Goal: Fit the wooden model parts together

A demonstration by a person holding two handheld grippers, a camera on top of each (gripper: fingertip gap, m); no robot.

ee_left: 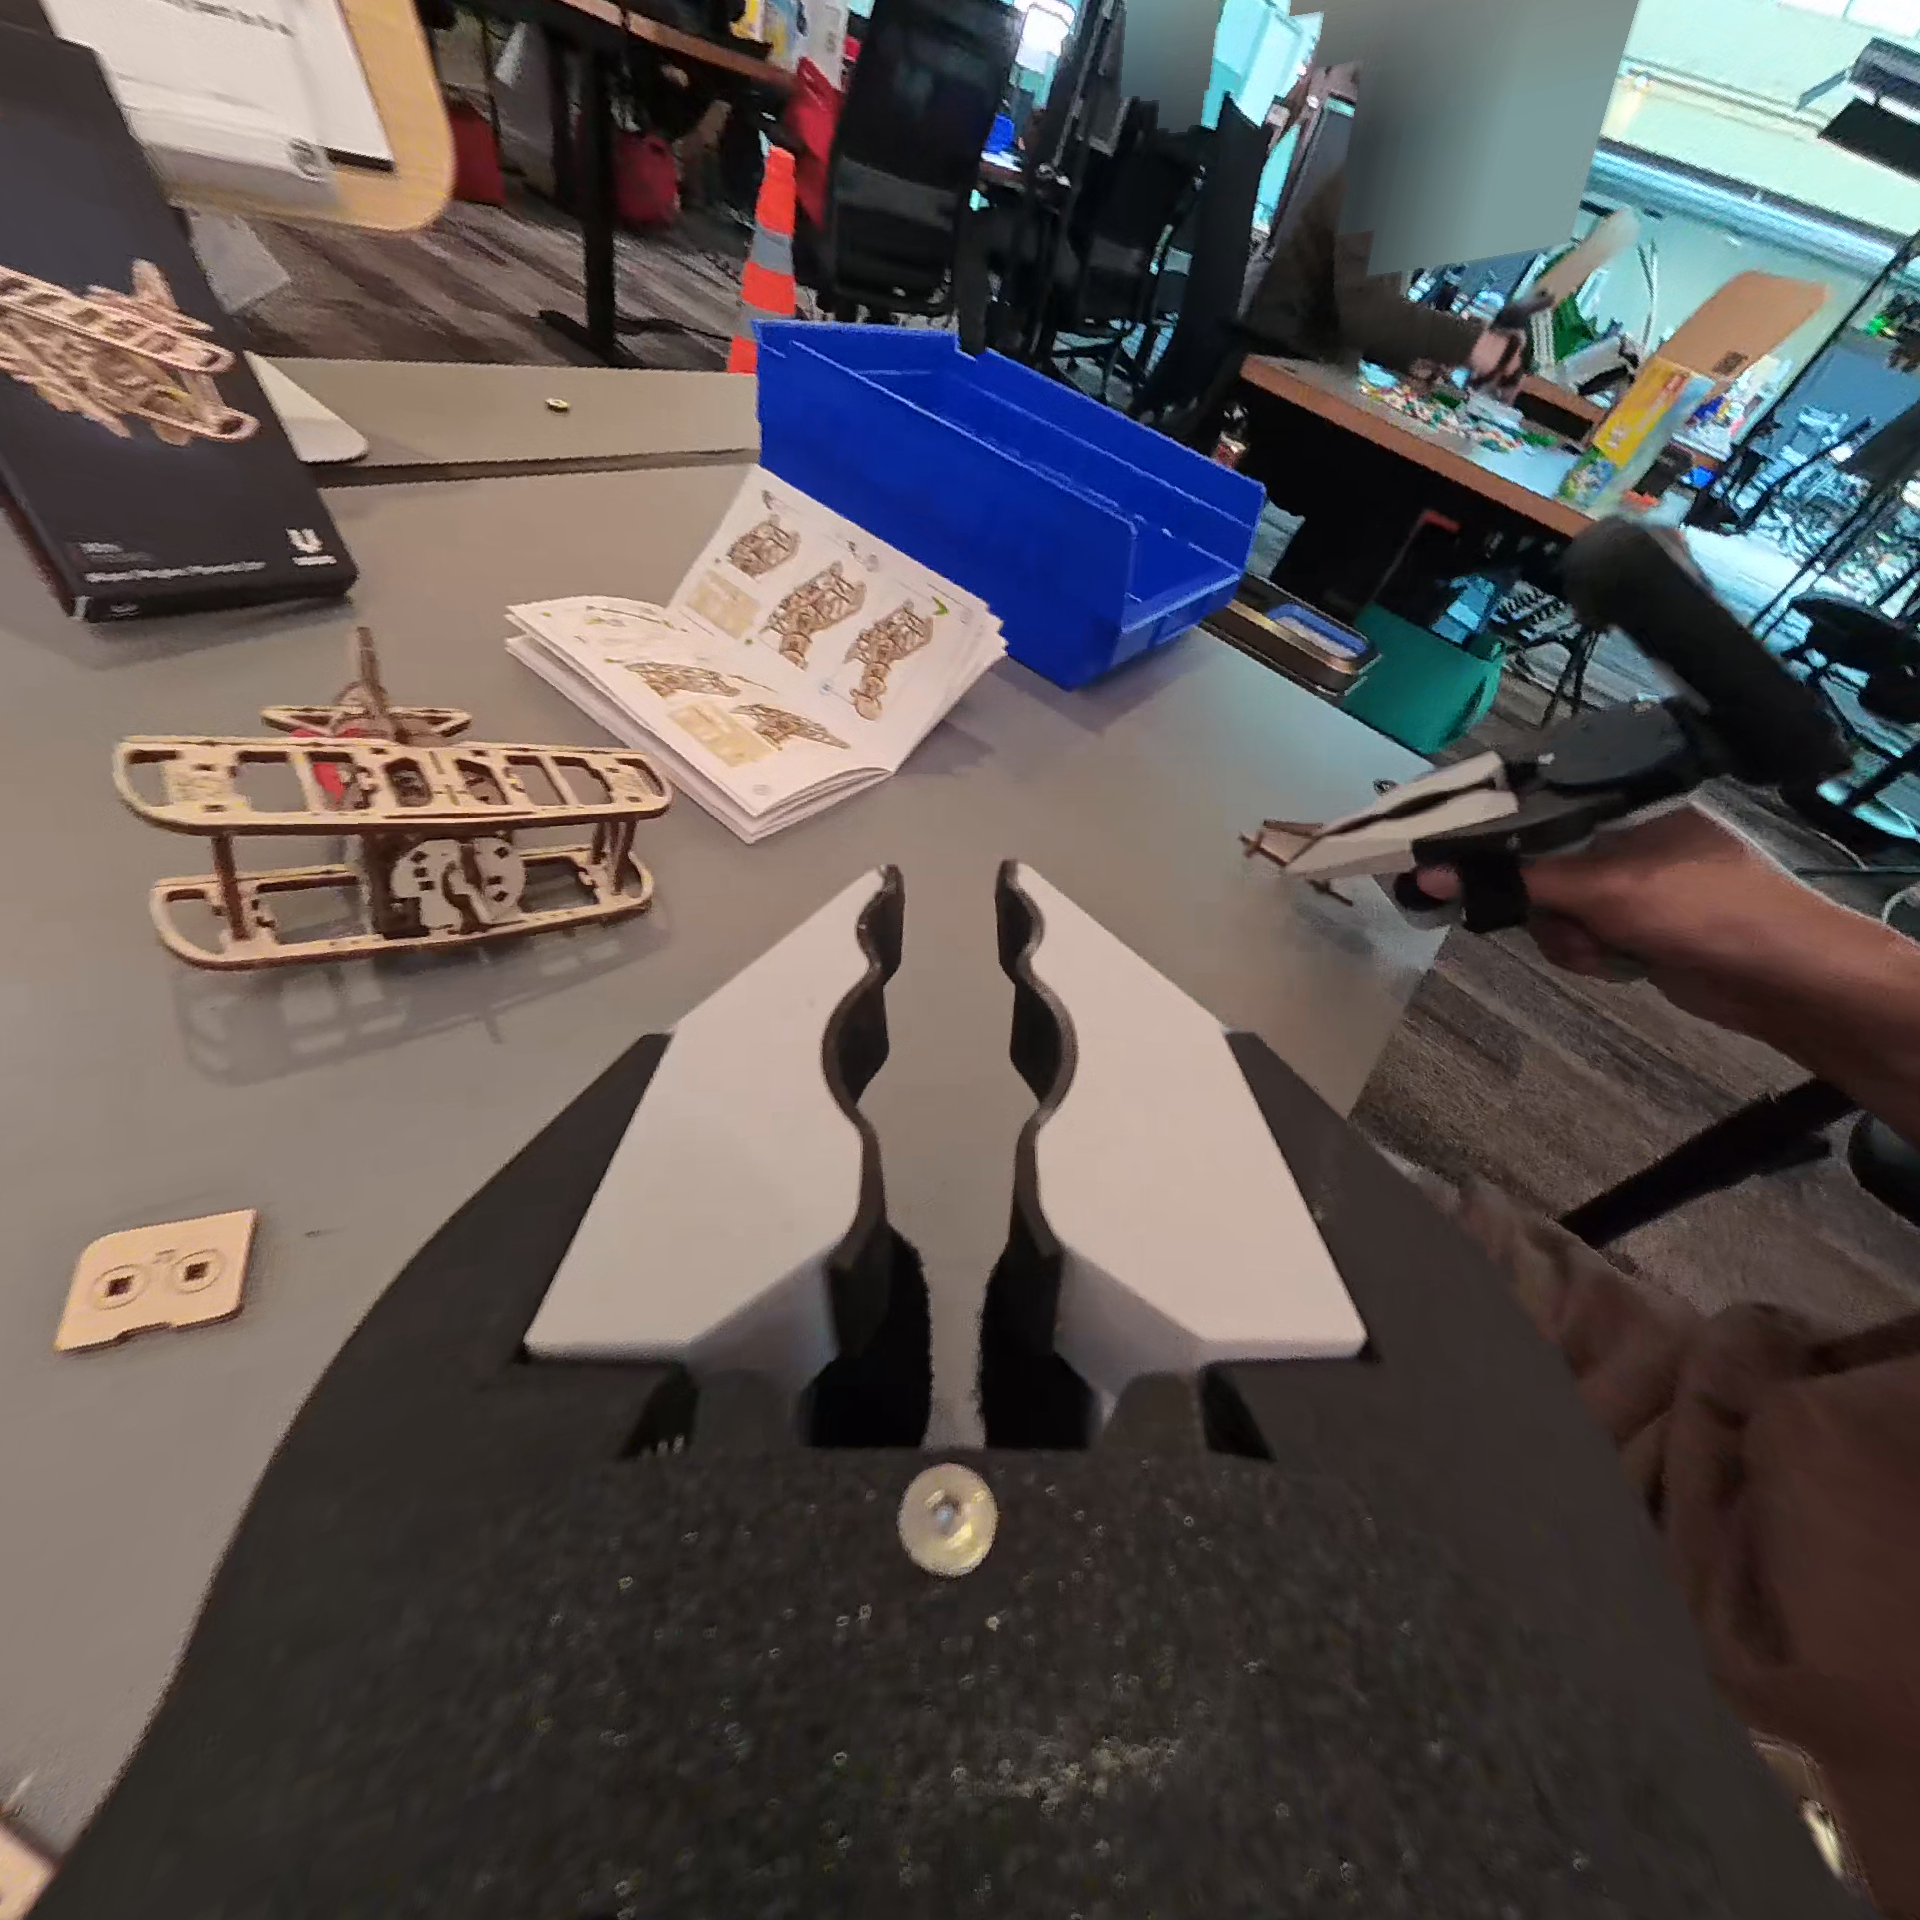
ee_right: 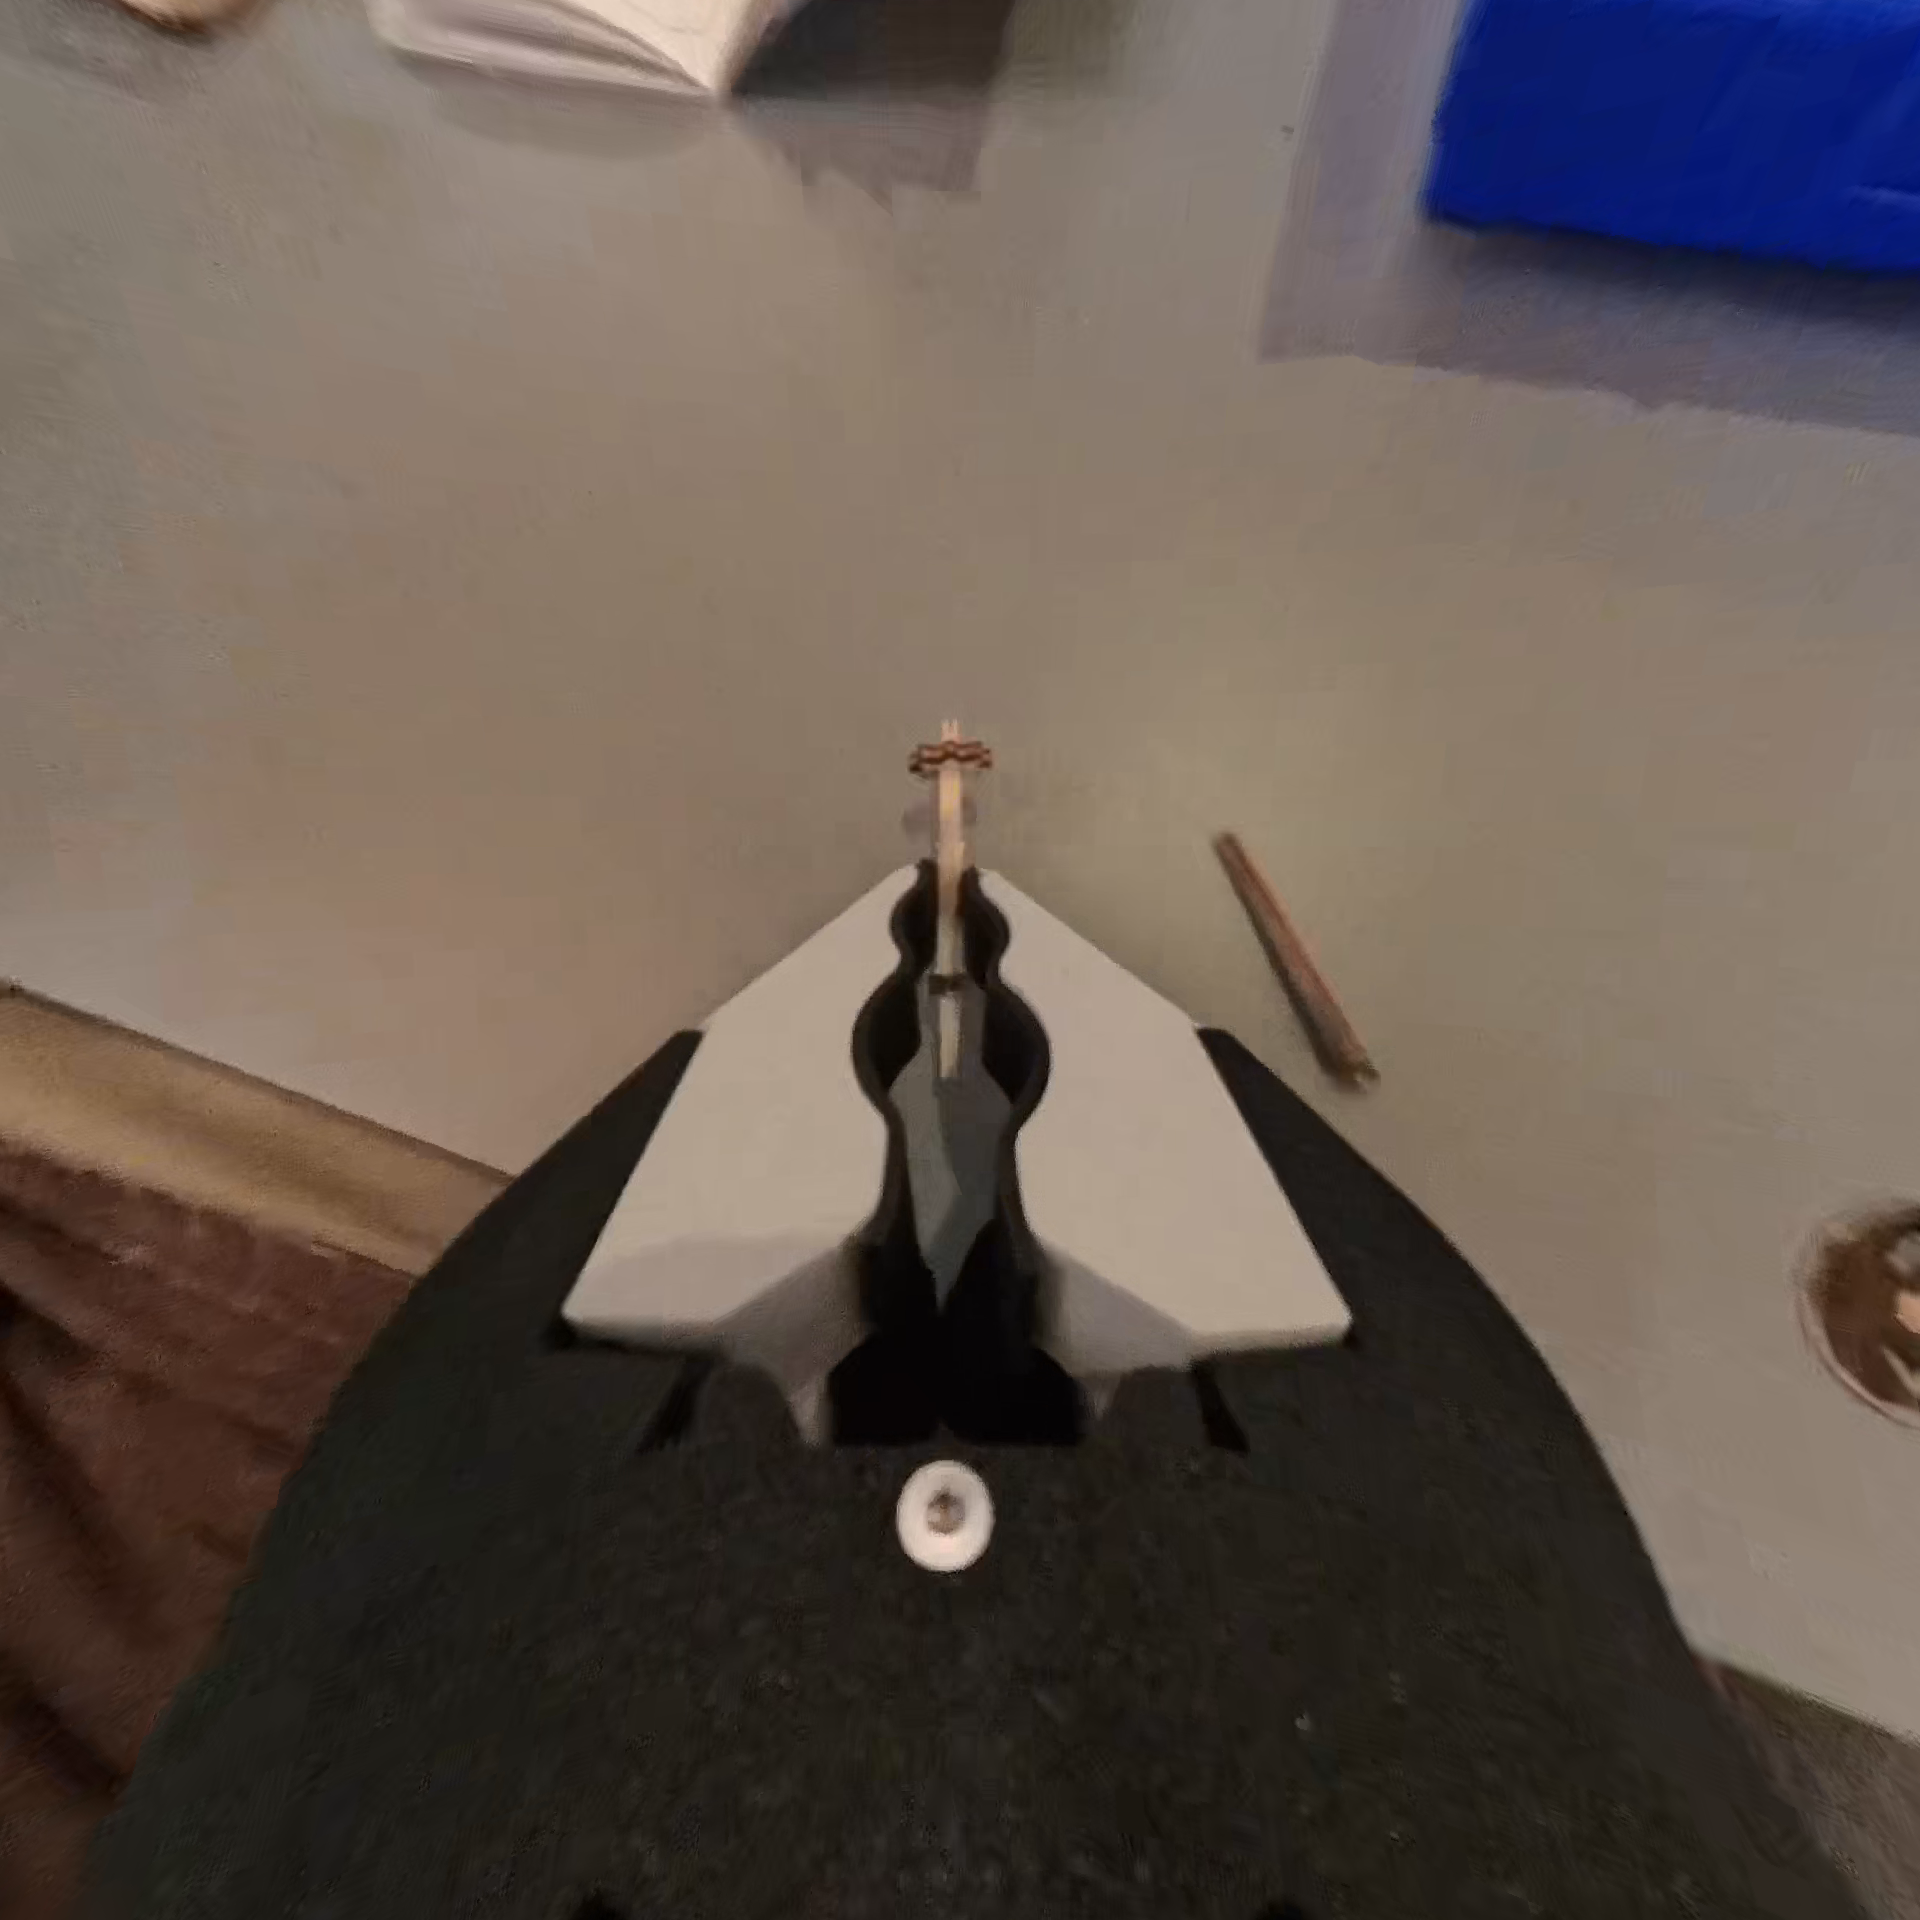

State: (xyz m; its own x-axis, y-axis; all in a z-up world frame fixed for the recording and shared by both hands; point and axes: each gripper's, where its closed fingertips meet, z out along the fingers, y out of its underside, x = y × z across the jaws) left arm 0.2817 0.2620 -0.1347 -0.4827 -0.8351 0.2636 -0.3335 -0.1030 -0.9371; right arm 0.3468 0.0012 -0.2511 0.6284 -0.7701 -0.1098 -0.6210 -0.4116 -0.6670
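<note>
My left gripper (ee_left: 948, 883) is open and empty above the grey table (ee_left: 1091, 790). A partly built wooden biplane model (ee_left: 390, 831) stands on the table to its left. My right gripper (ee_right: 948, 875) is shut on a thin flat wooden part (ee_right: 950, 810), held edge-on, with a small cross piece at the part's far tip. In the left wrist view the right gripper (ee_left: 1311, 844) hovers at the table's right edge with the wooden part (ee_left: 1270, 837) sticking out of its tips.
An open instruction booklet (ee_left: 769, 665) and a blue bin (ee_left: 997, 488) lie beyond the left gripper. A black box (ee_left: 135, 416) is far left. A small wooden offcut (ee_left: 156, 1278) lies near left. A wooden stick (ee_right: 1294, 956) lies right of the right gripper. About 30 cm separates my left fingertips from my right.
</note>
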